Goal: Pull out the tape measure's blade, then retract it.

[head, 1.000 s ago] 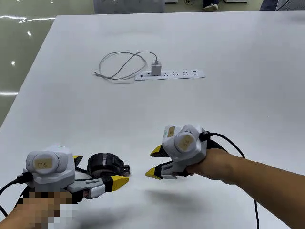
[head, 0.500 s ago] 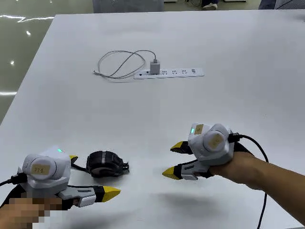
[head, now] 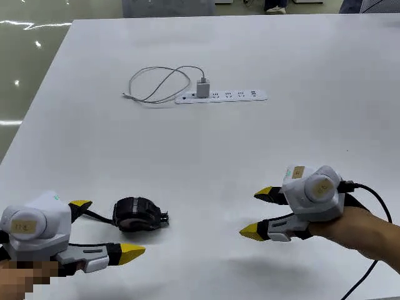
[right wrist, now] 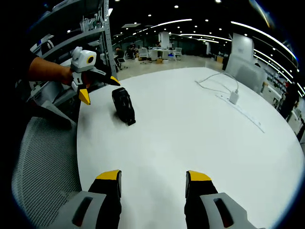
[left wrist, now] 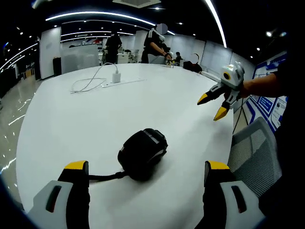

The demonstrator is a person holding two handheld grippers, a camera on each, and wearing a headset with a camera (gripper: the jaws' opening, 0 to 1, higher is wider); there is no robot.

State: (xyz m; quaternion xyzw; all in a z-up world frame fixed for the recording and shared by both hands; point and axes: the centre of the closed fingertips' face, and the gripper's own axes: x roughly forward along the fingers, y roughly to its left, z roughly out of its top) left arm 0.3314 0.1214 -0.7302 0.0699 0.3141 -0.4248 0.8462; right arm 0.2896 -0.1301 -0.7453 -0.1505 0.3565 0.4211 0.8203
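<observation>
A black tape measure [head: 139, 214] lies on the white table [head: 206, 150], its blade drawn in; it shows too as the tape measure [left wrist: 142, 151] and the tape measure [right wrist: 124, 105]. My left gripper [head: 107, 229] stands open just left of it, its yellow-tipped jaws either side of a thin black strap from the case, touching nothing. In its own view the left gripper [left wrist: 145, 168] frames the case. My right gripper [head: 258, 213] hangs open well to the right, apart from the case, and the right gripper [right wrist: 152, 177] holds nothing.
A white power strip [head: 222, 96] with a plugged charger [head: 204, 87] and a looped white cable [head: 156, 84] lies further back on the table. A mesh chair [right wrist: 43, 157] stands at the near edge. People stand in the room beyond.
Both grippers drew apart: the left one backed off leftward from the tape measure, and the right one moved right and nearer. The tape measure stayed put.
</observation>
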